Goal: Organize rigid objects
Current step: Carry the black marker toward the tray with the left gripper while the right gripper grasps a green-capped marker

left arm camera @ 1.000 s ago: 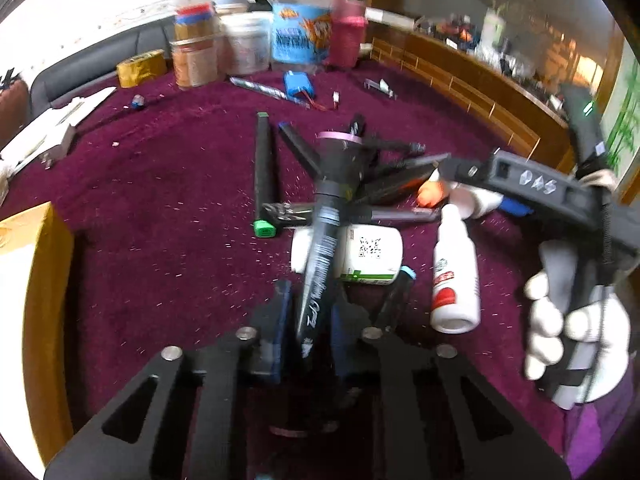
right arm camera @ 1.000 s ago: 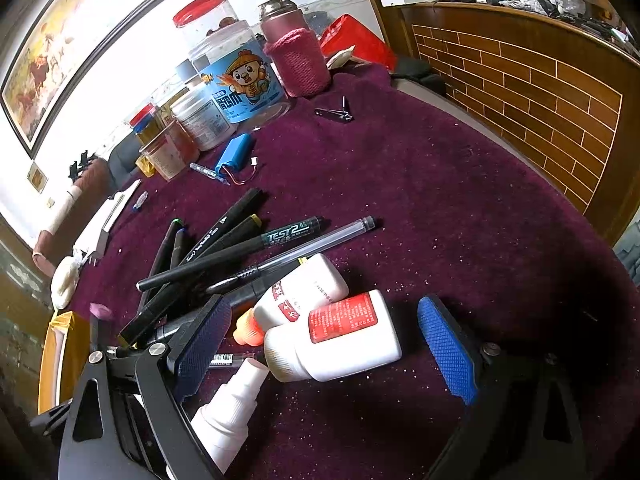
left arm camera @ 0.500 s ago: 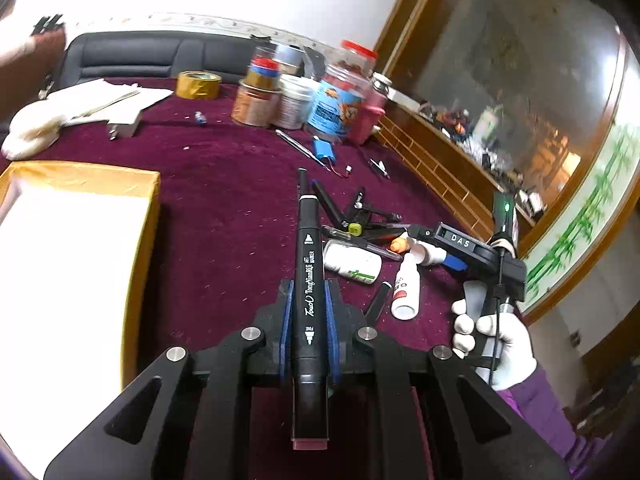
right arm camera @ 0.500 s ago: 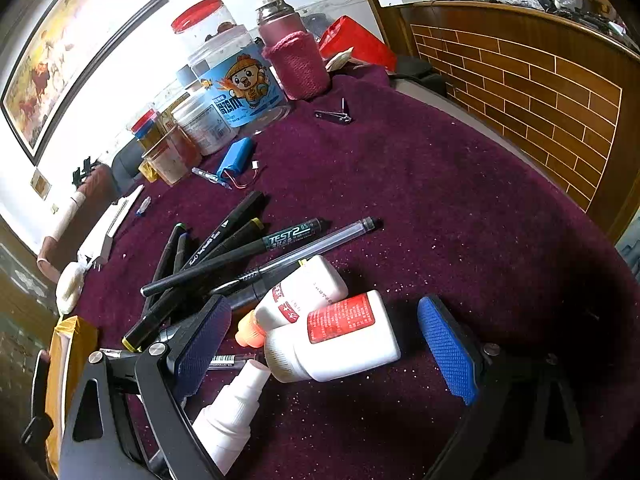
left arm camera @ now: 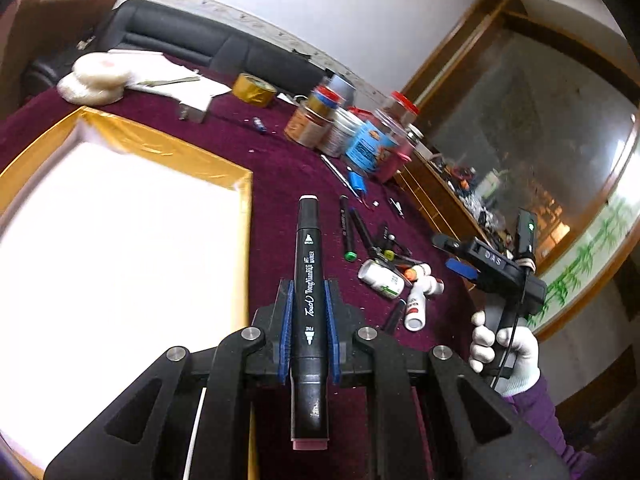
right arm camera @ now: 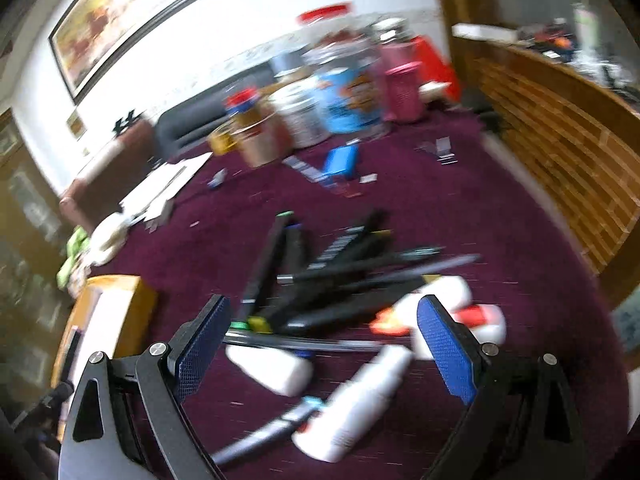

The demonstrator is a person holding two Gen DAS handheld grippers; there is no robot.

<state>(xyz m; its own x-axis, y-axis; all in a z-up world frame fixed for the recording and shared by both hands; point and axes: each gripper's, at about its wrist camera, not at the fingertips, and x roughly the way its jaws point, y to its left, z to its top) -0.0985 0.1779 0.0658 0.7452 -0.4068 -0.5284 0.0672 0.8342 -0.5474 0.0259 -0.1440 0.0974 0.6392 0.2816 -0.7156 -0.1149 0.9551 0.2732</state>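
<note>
My left gripper (left arm camera: 309, 286) is shut on a black art marker (left arm camera: 307, 240), which lies lengthwise between the blue pads and sticks out ahead. It hovers just right of a yellow box (left arm camera: 168, 152) with a white inside. Farther right on the purple cloth lie a pile of pens (left arm camera: 360, 232) and white bottles (left arm camera: 380, 278). A white-gloved hand (left arm camera: 504, 352) holds my right gripper (left arm camera: 452, 256) over them. In the blurred right wrist view the right gripper (right arm camera: 322, 308) stands open and holds nothing, above the pens (right arm camera: 328, 264) and bottles (right arm camera: 360, 404).
Jars and tins (left arm camera: 360, 136) stand at the back of the table, with a gold tape roll (left arm camera: 254, 90), a blue battery pack (left arm camera: 356, 180) and papers (left arm camera: 168, 80) nearby. A wooden ledge (right arm camera: 560, 128) runs along the right edge. The box (right arm camera: 120, 292) sits left of the pile.
My left gripper has lifted the marker out of the pile and swung left, so the yellow box now fills the left side. The right gripper has risen and drawn back over the pile, still open.
</note>
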